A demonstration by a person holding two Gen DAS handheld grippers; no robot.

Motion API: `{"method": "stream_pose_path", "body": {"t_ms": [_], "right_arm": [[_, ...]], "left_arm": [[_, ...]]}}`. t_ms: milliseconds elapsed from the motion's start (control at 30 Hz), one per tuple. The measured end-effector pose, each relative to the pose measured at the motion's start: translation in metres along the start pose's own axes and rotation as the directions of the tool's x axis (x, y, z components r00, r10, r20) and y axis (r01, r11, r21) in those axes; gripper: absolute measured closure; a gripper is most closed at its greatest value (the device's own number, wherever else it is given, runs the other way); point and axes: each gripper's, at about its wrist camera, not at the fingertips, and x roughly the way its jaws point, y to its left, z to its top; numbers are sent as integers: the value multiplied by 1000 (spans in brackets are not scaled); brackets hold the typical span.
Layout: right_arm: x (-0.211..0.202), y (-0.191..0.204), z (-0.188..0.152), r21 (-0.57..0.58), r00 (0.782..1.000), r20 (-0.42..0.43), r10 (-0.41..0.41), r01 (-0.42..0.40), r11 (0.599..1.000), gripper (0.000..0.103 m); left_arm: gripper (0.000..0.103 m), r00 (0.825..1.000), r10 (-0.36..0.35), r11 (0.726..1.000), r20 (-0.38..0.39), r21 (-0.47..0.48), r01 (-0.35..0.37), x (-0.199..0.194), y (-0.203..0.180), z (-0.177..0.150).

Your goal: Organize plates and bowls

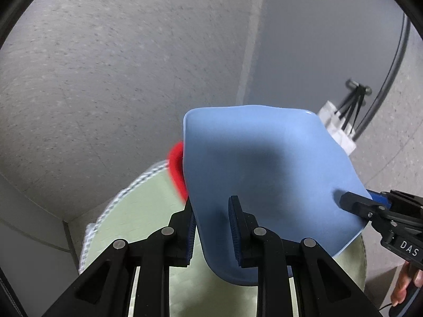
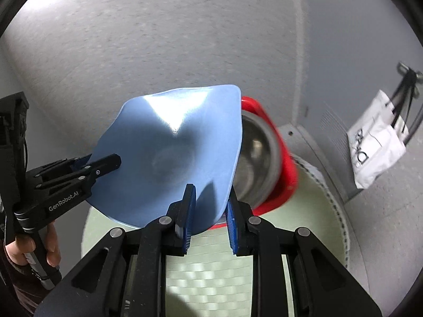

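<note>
A light blue squarish plate [image 1: 264, 174] is held up in the air above the table, tilted. My left gripper [image 1: 212, 224] is shut on its near left edge. My right gripper [image 2: 210, 216] is shut on its other edge, and it shows at the right of the left wrist view [image 1: 351, 202]. The plate also shows in the right wrist view [image 2: 171, 153], with my left gripper [image 2: 105, 165] on its left rim. A red bowl with a metal inside [image 2: 267, 155] sits on the table behind the plate; its red rim [image 1: 177, 169] peeks out left of the plate.
The round table has a pale green woven cloth [image 2: 304, 224] with a patterned border. A white paper bag [image 2: 375, 142] hangs from a wall hook at the right. Grey floor lies beyond the table.
</note>
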Motion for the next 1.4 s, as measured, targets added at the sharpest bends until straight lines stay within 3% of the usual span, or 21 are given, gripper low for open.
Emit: {"method": "stream_pose_path", "body": {"t_ms": [200, 467, 533, 567, 600, 667, 700, 933, 1000, 1067, 1267, 1400], "right_arm": [[38, -37, 5, 45, 998, -55, -7, 9, 999, 81], [52, -44, 4, 46, 997, -75, -9, 13, 999, 78], [53, -44, 4, 48, 997, -72, -17, 20, 999, 77], [53, -44, 3, 50, 997, -71, -18, 22, 999, 73], [53, -44, 3, 47, 997, -72, -19, 22, 999, 66], [49, -41, 0, 48, 997, -60, -41, 44, 998, 51], [48, -41, -1, 50, 998, -52, -42, 44, 998, 49], [7, -35, -10, 86, 998, 11, -65, 64, 994, 46], [-12, -32, -14, 93, 996, 44, -73, 68, 993, 42], [-40, -24, -20, 100, 992, 93, -90, 80, 992, 37], [-106, 9, -48, 119, 972, 199, -124, 102, 988, 28], [-130, 30, -78, 113, 966, 223, -130, 106, 988, 27]], "left_arm": [[83, 996, 28, 1000, -81, 15, -27, 51, -9, 2], [78, 993, 52, 998, -105, 24, -50, 90, -24, 27], [73, 993, 48, 999, -106, 22, -46, 86, -28, 25], [64, 993, 45, 999, -105, 17, -43, 84, -28, 25], [51, 994, 44, 999, -98, 11, -43, 78, -26, 23], [43, 997, 46, 999, -67, 9, -46, 69, -26, 22], [42, 997, 43, 999, -62, 13, -42, 65, -28, 20], [36, 1000, 21, 1000, 22, 20, -22, -7, -24, -9], [27, 998, 17, 1000, 64, 25, -18, -36, -19, -22], [25, 994, 17, 999, 110, 38, -22, -63, -17, -34], [13, 974, -13, 996, 226, 87, -7, -140, -11, -91], [13, 974, -49, 992, 222, 123, 22, -166, -5, -143]]}}
